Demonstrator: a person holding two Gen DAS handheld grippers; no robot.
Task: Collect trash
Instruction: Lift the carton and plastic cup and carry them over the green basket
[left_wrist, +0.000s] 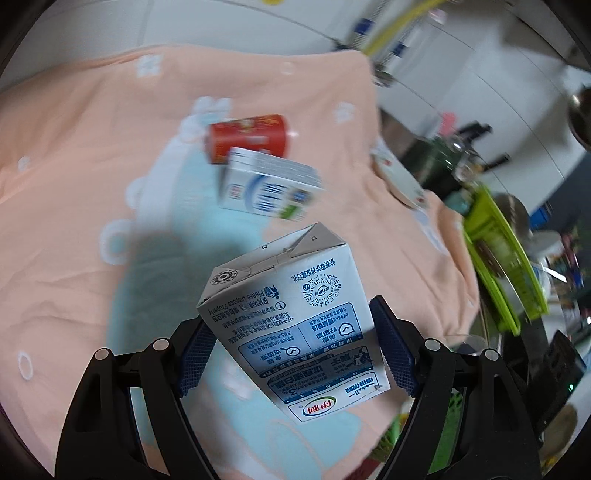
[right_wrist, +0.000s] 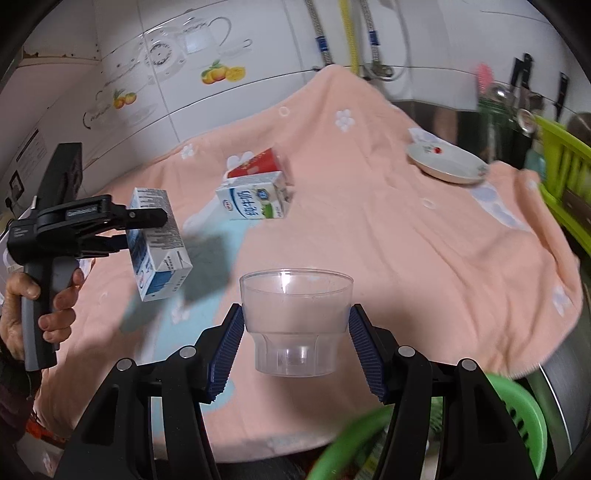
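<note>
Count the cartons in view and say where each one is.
3. One milk carton is held off the cloth in the left gripper. A second milk carton lies on the peach cloth, with a red carton right behind it. Others may be hidden.

The cloth (right_wrist: 406, 258) is peach with white flowers and rings plus a pale blue patch. The held carton (left_wrist: 295, 325) is white with blue print and a green-and-red logo. Another carton (right_wrist: 255, 201) is white, blue lettering, a bit of green, and a red carton (right_wrist: 255, 164) sits behind it. The cup (right_wrist: 295, 321) is clear. The plate (right_wrist: 445, 164) is white with a red motif, the basket (right_wrist: 517, 413) bright green, and the finger pads (right_wrist: 225, 354) blue and ribbed.
</note>
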